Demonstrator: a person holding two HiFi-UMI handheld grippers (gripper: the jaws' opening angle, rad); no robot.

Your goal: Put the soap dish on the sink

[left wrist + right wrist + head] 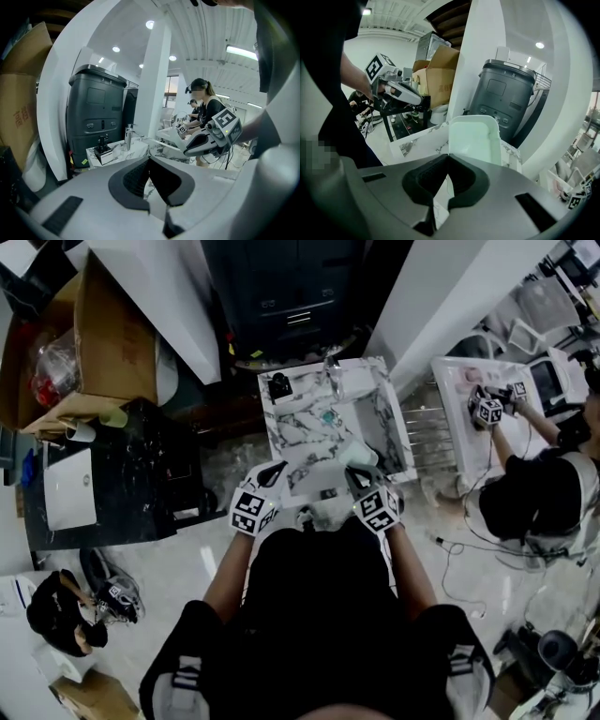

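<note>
Both arms out front, grippers side by side

Your left gripper and right gripper sit level with each other, near but apart, both pointing away from your body with the marker cubes on top. Your left forearm and right forearm are bare and angle inward from the elbows. The left jaws are pinched together at the tips with nothing between them. The right jaws are clamped on the rim of the soap dish.

Two claws; one soap dish, seemingly.
</note>
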